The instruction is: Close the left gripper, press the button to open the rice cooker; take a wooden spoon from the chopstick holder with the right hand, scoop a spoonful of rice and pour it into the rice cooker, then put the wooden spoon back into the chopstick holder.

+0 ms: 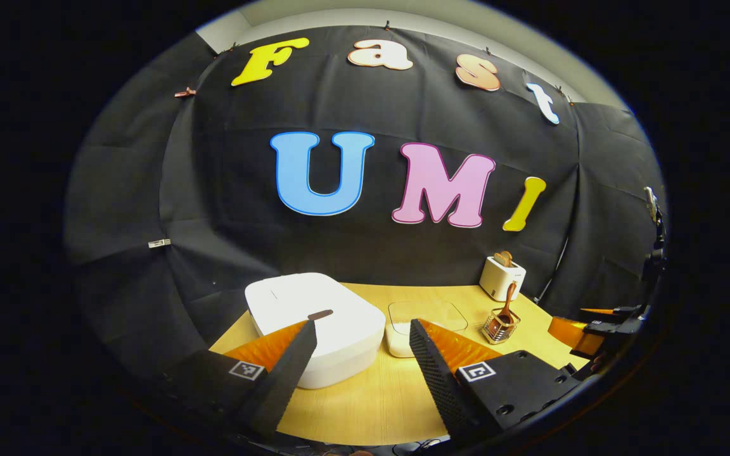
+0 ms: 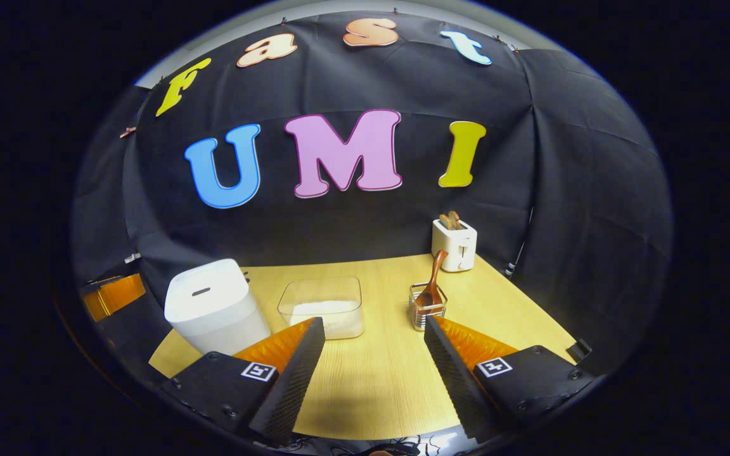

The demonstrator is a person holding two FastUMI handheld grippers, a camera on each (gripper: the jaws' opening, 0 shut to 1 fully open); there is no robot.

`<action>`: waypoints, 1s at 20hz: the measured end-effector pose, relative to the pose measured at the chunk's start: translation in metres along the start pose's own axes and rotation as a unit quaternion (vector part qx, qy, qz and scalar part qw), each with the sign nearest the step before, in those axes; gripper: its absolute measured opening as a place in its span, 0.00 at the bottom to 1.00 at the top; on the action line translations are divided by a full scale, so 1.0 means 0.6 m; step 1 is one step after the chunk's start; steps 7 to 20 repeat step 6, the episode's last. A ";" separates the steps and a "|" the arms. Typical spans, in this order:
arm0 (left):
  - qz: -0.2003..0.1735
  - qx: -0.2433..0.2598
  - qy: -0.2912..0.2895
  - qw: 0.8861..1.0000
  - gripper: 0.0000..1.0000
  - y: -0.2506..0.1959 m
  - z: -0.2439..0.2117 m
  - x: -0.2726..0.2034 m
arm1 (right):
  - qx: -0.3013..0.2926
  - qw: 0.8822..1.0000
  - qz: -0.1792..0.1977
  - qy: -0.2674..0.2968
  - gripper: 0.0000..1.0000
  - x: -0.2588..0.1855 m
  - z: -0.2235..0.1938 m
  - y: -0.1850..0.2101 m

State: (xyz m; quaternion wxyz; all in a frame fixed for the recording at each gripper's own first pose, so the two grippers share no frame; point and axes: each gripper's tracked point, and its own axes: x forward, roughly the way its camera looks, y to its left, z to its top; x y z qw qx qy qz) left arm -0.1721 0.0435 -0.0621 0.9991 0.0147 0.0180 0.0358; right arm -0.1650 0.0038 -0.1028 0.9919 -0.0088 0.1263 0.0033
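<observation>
Bright tabletop, dark surround, heavy fisheye bend

Light falls from above onto the wooden table (image 2: 377,373), and a soft shadow pools between the near fingers. The rice cooker (image 1: 314,323) glows almost washed out. The centre is sharp; the edges curve, dim and smear.

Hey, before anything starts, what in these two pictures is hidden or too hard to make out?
- Rice cooker front, left gripper view: the left claw fingers cover it; its inside is hidden under the closed lid.
- Wooden spoon bowl, right gripper view: sunk in the chopstick holder, behind its wires.
- Rice container, left gripper view: partly behind a finger.
- Toaster controls, right gripper view: too small.
</observation>
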 end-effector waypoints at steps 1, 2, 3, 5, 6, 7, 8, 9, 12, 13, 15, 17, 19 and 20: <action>0.000 0.004 0.002 1.000 0.95 0.001 -0.002 0.001 | -0.005 1.000 0.005 0.002 0.98 -0.002 -0.004 0.006; -0.002 0.006 0.004 1.000 0.96 -0.004 -0.008 0.002 | -0.009 1.000 0.009 0.003 0.98 -0.004 -0.005 0.012; -0.006 0.009 0.005 1.000 0.96 -0.009 -0.009 0.006 | -0.012 1.000 0.009 0.002 0.99 -0.005 -0.006 0.013; -0.010 0.015 -0.001 1.000 0.95 -0.014 -0.003 0.012 | -0.011 1.000 0.008 0.005 0.98 -0.003 -0.015 0.012; -0.013 0.020 -0.004 1.000 0.95 -0.019 0.000 0.015 | -0.008 1.000 0.007 0.009 0.98 -0.003 -0.020 0.012; -0.013 0.020 -0.004 1.000 0.95 -0.019 0.000 0.015 | -0.008 1.000 0.007 0.009 0.98 -0.003 -0.020 0.012; -0.013 0.020 -0.004 1.000 0.95 -0.019 0.000 0.015 | -0.008 1.000 0.007 0.009 0.98 -0.003 -0.020 0.012; -0.013 0.020 -0.004 1.000 0.95 -0.019 0.000 0.015 | -0.008 1.000 0.007 0.009 0.98 -0.003 -0.020 0.012; -0.013 0.020 -0.004 1.000 0.95 -0.019 0.000 0.015 | -0.008 1.000 0.007 0.009 0.98 -0.003 -0.020 0.012; -0.013 0.020 -0.004 1.000 0.95 -0.019 0.000 0.015 | -0.008 1.000 0.007 0.009 0.98 -0.003 -0.020 0.012; -0.013 0.020 -0.004 1.000 0.95 -0.019 0.000 0.015 | -0.008 1.000 0.007 0.009 0.98 -0.003 -0.020 0.012; -0.013 0.020 -0.004 1.000 0.95 -0.019 0.000 0.015 | -0.008 1.000 0.007 0.009 0.98 -0.003 -0.020 0.012; -0.013 0.020 -0.004 1.000 0.95 -0.019 0.000 0.015 | -0.008 1.000 0.007 0.009 0.98 -0.003 -0.020 0.012; -0.013 0.020 -0.004 1.000 0.95 -0.019 0.000 0.015 | -0.008 1.000 0.007 0.009 0.98 -0.003 -0.020 0.012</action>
